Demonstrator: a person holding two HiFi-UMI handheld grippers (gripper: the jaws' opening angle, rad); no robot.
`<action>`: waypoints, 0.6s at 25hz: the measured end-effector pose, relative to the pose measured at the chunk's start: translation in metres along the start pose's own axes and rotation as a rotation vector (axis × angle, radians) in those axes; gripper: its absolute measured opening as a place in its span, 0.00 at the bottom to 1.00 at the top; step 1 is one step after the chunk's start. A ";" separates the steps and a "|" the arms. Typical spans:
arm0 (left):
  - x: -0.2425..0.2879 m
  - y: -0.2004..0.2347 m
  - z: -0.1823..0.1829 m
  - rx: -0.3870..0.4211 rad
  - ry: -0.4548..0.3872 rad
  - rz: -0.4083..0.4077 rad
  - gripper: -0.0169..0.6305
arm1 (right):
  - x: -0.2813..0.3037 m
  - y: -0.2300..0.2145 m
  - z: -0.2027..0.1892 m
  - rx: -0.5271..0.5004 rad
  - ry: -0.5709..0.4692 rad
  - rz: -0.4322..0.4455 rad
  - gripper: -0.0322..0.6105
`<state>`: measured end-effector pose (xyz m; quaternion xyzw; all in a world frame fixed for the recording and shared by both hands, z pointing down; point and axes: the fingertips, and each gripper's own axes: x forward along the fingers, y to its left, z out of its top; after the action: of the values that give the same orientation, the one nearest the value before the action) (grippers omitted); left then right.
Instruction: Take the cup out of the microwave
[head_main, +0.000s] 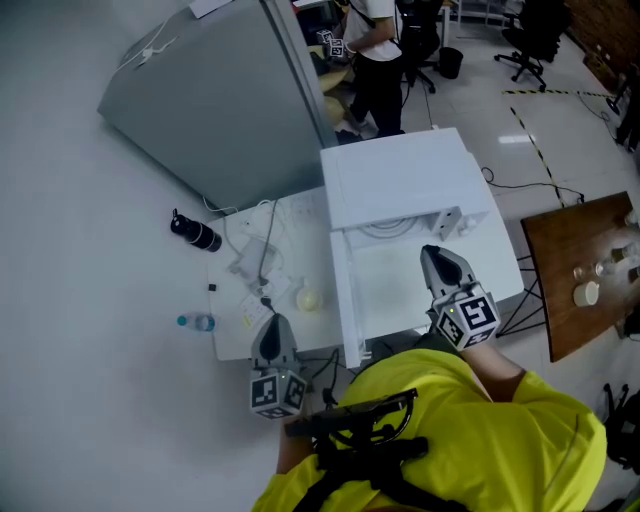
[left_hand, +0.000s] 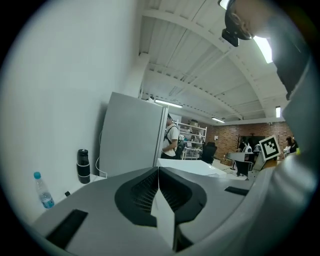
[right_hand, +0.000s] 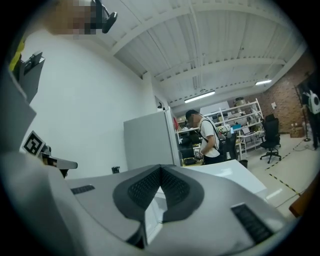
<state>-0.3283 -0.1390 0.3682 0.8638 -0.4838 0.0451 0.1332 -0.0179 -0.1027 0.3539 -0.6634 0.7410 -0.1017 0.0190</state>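
The white microwave stands on a white table, and its door swings out toward me. A round turntable shows in the opening, and no cup shows inside from here. A small pale round thing, perhaps a cup, sits on the table left of the door. My left gripper hangs over the table's near edge, shut and empty. My right gripper is in front of the microwave opening, its jaws together with nothing in them.
A black flask and a small water bottle stand at the left by the wall. A tall grey cabinet is behind the table, with a person beside it. A brown table stands at the right.
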 end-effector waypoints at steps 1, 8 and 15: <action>0.003 -0.003 0.002 0.011 -0.002 -0.009 0.03 | -0.002 0.000 0.001 -0.002 0.002 -0.005 0.05; 0.028 -0.025 -0.006 0.041 0.030 -0.075 0.03 | -0.013 0.004 -0.001 -0.024 0.025 -0.021 0.05; 0.039 -0.046 -0.020 0.074 0.063 -0.097 0.03 | -0.010 0.027 -0.014 -0.034 0.058 0.037 0.05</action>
<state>-0.2674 -0.1428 0.3868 0.8887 -0.4351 0.0834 0.1182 -0.0452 -0.0884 0.3619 -0.6466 0.7550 -0.1081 -0.0121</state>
